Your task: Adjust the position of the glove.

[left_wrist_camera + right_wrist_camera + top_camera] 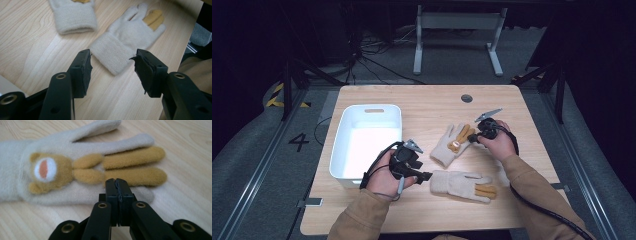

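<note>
On the wooden table (512,105) lie two cream knit gloves, with a white bin (343,132) off to the person's left. The near glove (462,185) lies lengthwise across the table, cuff toward the person's left, fingers pointing right, two of them mustard yellow. The far glove (452,145) sits on a slant, cuff toward the person, fingers aimed away and to the right, a little bear face stitched on its back.

Down comes the left gripper (426,176), right at the near glove's cuff. In the left gripper view its jaws stand spread wide on either side of the ribbed cuff (112,56), nothing between them touched yet as far as can be seen; the fingers of that glove run away up and to the right.

Over to the right gripper (473,137), at the far glove's fingertip end. In the right gripper view its jaws are pressed together, tips just above the glove's lowest cream finger (142,193), below the yellow fingers (135,176). Whether they pinch any fabric cannot be told. The bear face (46,171) sits left of them.
</note>
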